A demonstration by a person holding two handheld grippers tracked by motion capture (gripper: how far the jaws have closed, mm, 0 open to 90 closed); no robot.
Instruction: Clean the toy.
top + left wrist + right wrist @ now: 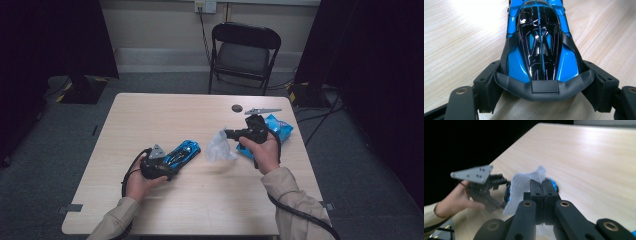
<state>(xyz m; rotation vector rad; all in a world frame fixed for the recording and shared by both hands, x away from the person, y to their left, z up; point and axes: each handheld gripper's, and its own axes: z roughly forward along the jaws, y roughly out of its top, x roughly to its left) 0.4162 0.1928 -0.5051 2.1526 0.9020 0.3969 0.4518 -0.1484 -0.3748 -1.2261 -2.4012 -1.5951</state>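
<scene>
Left gripper with jaws clamped on rear of blue toy car, resting on table.

high view looks down on the table; gripper views sit close, sharing the toy car.

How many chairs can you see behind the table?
1. A black folding chair stands on the floor beyond the far edge of the table, near the wall. The dark areas at both sides could hide others.
</scene>
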